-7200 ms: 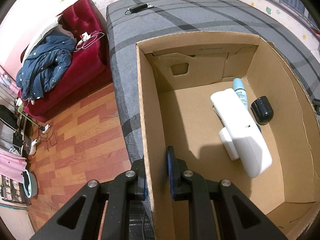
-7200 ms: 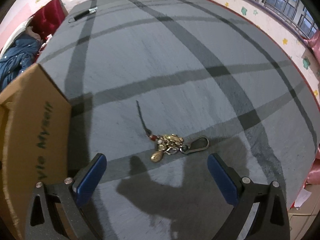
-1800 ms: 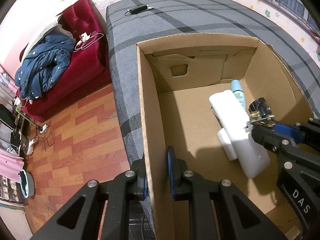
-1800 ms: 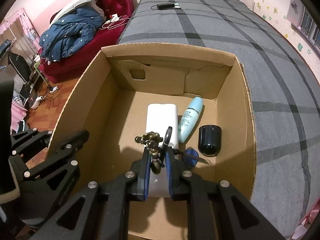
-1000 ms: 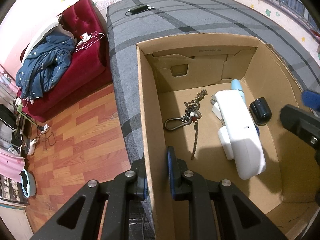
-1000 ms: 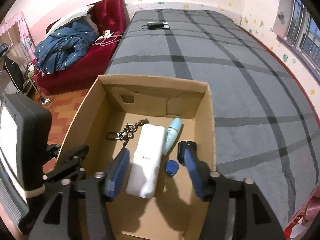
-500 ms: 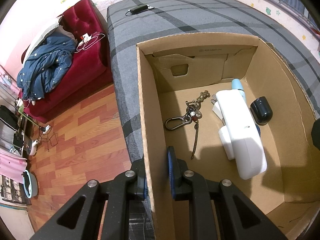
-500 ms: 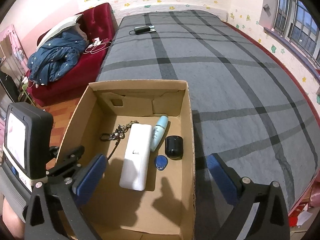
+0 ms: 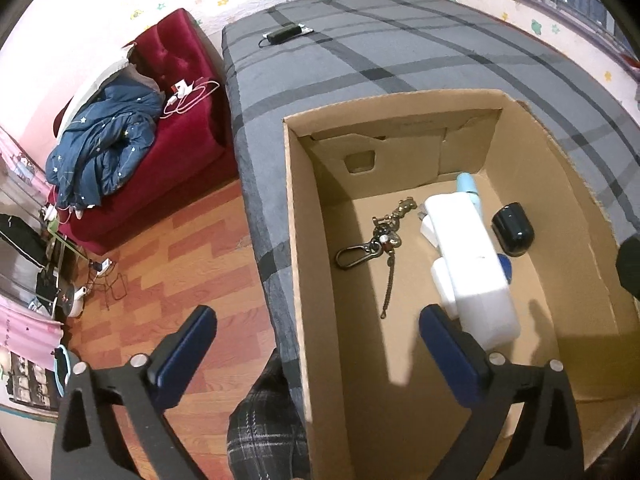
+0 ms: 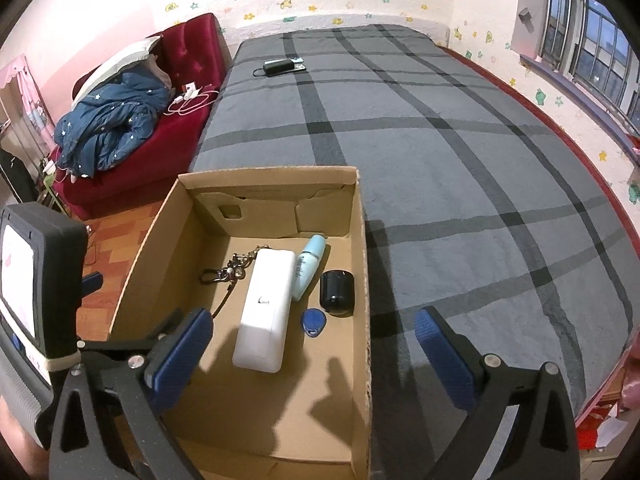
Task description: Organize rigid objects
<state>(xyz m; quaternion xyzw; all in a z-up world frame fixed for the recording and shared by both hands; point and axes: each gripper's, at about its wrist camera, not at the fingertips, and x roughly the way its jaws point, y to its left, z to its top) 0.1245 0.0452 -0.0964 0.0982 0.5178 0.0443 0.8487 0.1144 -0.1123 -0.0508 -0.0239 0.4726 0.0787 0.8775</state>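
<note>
Both grippers spread wide above the open brown cardboard box (image 10: 362, 280) on the grey plaid bed (image 10: 460, 168).

The left gripper (image 9: 316, 344) has just let its jaws open; they straddle the box's left wall without pressing it. The right gripper (image 10: 312, 344) stands spread, holding nothing. Inside lie the brass keychain with carabiner (image 9: 376, 236), a white rectangular plastic case (image 10: 266, 304), pale blue tube (image 10: 308, 264), black rounded case (image 10: 337, 288) and blue key fob (image 10: 314, 322).
</note>
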